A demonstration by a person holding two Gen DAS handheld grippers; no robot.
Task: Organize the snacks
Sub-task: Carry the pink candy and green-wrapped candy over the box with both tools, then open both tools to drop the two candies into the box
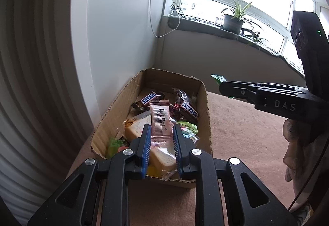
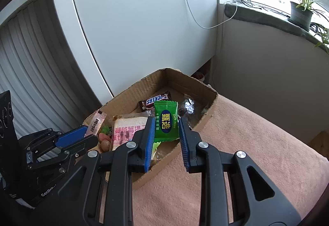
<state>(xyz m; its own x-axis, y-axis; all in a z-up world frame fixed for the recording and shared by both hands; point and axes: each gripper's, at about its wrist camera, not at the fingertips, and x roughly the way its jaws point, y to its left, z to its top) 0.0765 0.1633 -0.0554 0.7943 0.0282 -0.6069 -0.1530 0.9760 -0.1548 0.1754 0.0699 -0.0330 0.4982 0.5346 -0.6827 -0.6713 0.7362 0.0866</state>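
Left wrist view shows the left gripper (image 1: pixel 161 133) squeezing a pink snack packet (image 1: pixel 160 121) by its bottom end, held up over the cardboard box (image 1: pixel 202 110), probably so it can drop in with the other snacks. Right wrist view shows what that one mostly hides: the right gripper (image 2: pixel 166 129) pinching a green candy packet (image 2: pixel 166 122) above the same box, on the pink cloth (image 2: pixel 236 143).

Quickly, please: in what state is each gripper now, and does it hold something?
Left gripper: shut on the pink snack sachet, above the cardboard box.
Right gripper: shut on the green candy packet.
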